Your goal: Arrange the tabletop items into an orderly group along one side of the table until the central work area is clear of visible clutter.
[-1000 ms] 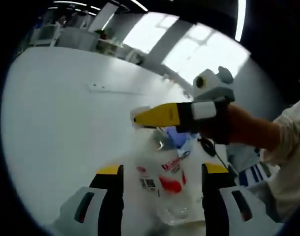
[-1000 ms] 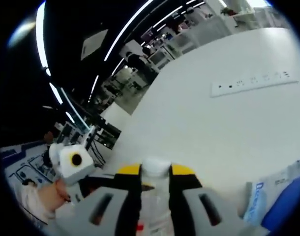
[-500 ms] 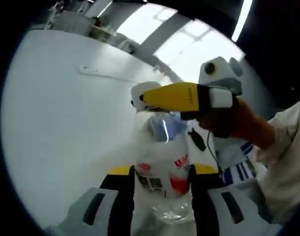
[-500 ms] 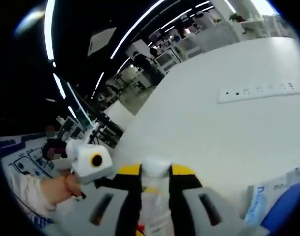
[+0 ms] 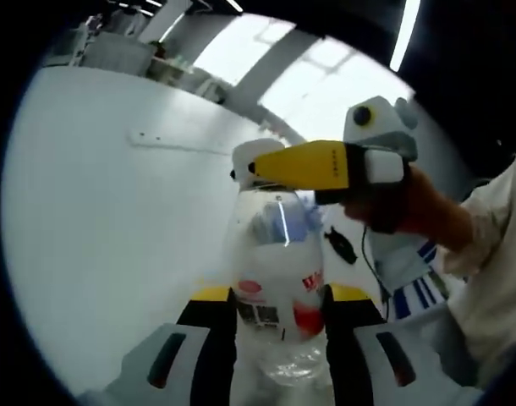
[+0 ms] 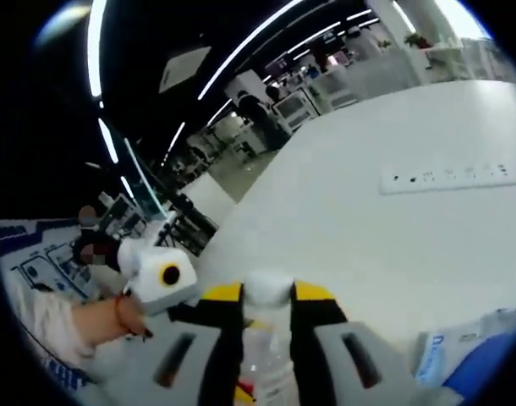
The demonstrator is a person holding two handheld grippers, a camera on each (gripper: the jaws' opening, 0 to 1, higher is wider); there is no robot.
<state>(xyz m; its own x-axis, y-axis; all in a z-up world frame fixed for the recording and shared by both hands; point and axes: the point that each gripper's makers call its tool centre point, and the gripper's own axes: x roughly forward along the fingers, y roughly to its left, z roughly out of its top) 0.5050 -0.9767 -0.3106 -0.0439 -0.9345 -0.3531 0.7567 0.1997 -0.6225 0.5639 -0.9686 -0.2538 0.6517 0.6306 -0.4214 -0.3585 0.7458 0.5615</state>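
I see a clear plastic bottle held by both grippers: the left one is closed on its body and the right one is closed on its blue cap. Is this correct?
Not quite: the cap is white, not blue, as the right gripper view shows between the jaws of the right gripper. The rest holds: the left gripper is closed on the body of the clear plastic bottle.

A broad white table spreads out across the left gripper view, a white power strip lying flat on it toward the far side. Beyond the table's far edge, big bright windows glow, split by a grey pillar. In the right gripper view the strip's sockets show dark on the table. Far off, shelving and desks crowd a dim hall. Long ceiling light strips streak overhead.
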